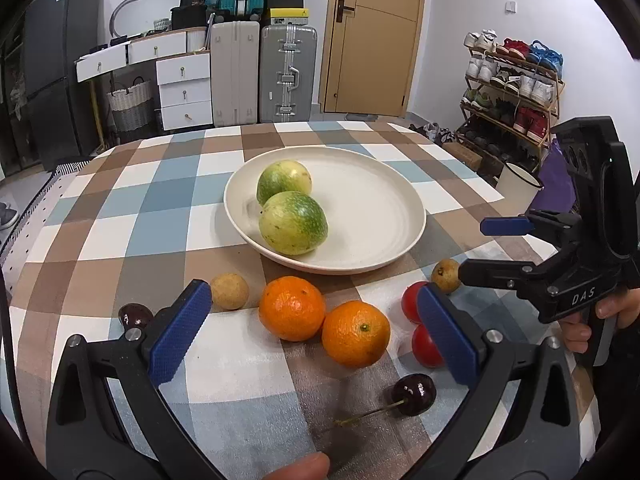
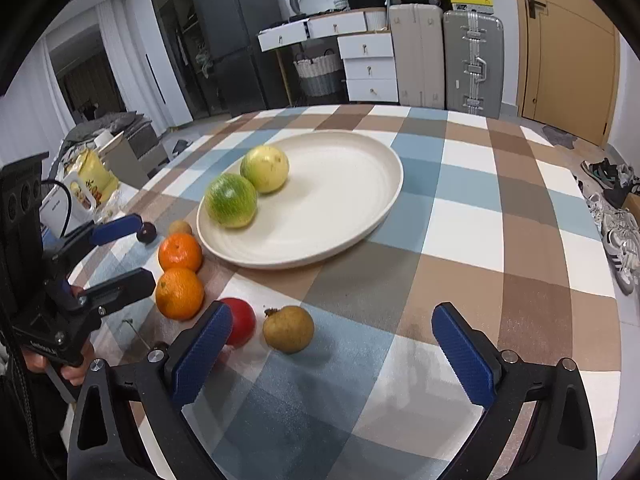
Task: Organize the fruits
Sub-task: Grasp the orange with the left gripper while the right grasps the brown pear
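Note:
A cream plate holds two green-yellow fruits. In front of it on the checked cloth lie two oranges, two red tomatoes, two small brown fruits and two dark cherries. My left gripper is open and empty, just above the oranges. My right gripper is open and empty near a tomato and a brown fruit. The right gripper also shows in the left wrist view.
The table's far edge faces suitcases, white drawers and a door. A shoe rack stands at the right. A dark fridge and floor clutter lie to the left.

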### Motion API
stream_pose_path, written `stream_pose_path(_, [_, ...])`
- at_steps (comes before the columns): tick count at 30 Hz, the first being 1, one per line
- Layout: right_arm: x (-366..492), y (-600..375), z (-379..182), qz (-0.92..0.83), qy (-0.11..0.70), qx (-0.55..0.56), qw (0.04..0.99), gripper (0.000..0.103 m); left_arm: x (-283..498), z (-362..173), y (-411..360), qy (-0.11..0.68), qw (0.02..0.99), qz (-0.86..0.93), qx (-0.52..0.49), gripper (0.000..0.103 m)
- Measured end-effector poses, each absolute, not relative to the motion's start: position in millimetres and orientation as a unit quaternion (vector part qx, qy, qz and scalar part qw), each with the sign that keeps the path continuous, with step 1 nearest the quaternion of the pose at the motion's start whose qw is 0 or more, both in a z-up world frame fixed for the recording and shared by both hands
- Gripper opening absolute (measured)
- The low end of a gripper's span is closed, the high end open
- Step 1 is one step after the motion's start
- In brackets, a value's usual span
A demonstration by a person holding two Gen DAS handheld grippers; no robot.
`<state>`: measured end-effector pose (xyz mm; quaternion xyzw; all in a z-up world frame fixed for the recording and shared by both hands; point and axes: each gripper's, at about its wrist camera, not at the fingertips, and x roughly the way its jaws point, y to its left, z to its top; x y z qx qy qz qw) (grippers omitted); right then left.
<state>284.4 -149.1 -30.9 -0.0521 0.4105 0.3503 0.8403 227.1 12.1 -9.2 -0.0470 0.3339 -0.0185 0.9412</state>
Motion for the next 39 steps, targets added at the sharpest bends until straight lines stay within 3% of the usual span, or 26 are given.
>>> stream_pose_path(5, [286, -148, -38, 0.359, 0.426, -0.062, 0.828, 0.102, 229, -9, 9, 0.336, 0.940, -0.034, -0.043, 0.102])
stream_pose_path(12, [286, -148, -43, 0.357, 0.433, -0.078, 0.824, 0.097, 231, -12, 3, 0.349, 0.934, -0.066, -0.039, 0.087])
stream_pose_path(14, [285, -146, -46, 0.360, 0.437, -0.082, 0.820, 0.084, 230, -12, 1, 0.351, 0.932, -0.082, -0.040, 0.083])
stream_pose_path(21, [282, -144, -46, 0.369, 0.435, -0.081, 0.817, 0.074, 227, -14, -6, 0.356, 0.924, -0.132, -0.045, 0.061])
stream_pose_path(33, [277, -138, -46, 0.381, 0.427, -0.094, 0.815, 0.060, 230, -19, -13, 0.377, 0.918, -0.124, -0.026, 0.060])
stream_pose_path(39, [275, -136, -46, 0.385, 0.420, -0.096, 0.816, 0.049, 230, -20, -14, 0.380, 0.916, -0.124, -0.021, 0.060])
